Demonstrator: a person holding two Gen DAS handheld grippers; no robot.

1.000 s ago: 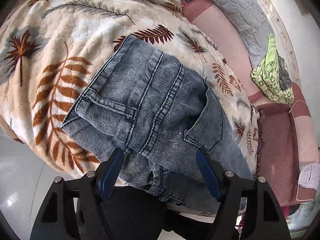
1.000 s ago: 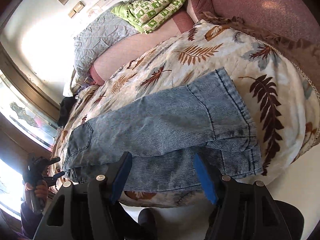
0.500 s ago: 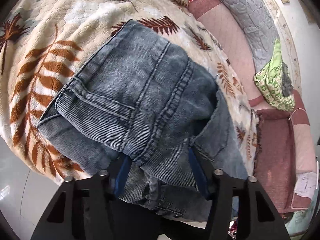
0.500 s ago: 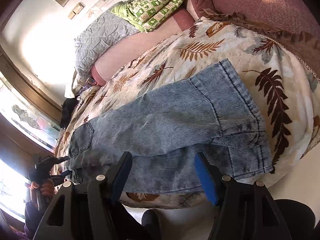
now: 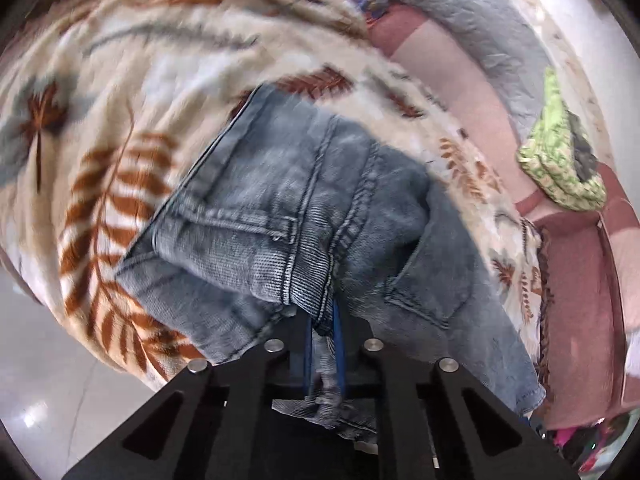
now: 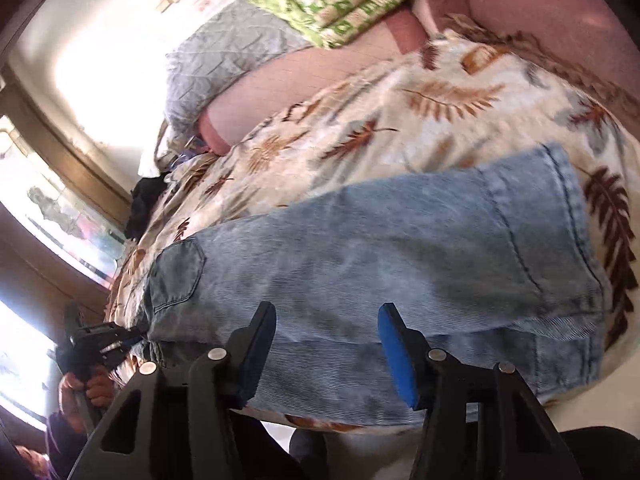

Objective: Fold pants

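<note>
Faded blue jeans (image 5: pixel 304 208) lie on a leaf-print blanket (image 5: pixel 100 128), waist end toward me in the left wrist view. My left gripper (image 5: pixel 322 328) is shut on the waistband, bunched denim pinched between its blue pads. In the right wrist view the legs of the jeans (image 6: pixel 400 248) stretch across the blanket (image 6: pixel 440 112), hems at the right. My right gripper (image 6: pixel 326 320) hovers at the near edge of the legs, its jaws closing, with denim lying between the fingers but not pressed. The left gripper (image 6: pixel 120 338) also shows at far left in a hand (image 6: pixel 90 386).
A pink sofa back (image 5: pixel 472 92) with a grey quilt (image 5: pixel 472 20) and a green patterned cloth (image 5: pixel 560 168) runs behind the blanket. Pale tiled floor (image 5: pixel 52 372) lies below the blanket's near edge. A window (image 6: pixel 24 200) glares at the left in the right wrist view.
The left gripper's jaws came together on the jeans' waistband, bunching it. The right gripper moved in closer over the legs and its fingers narrowed.
</note>
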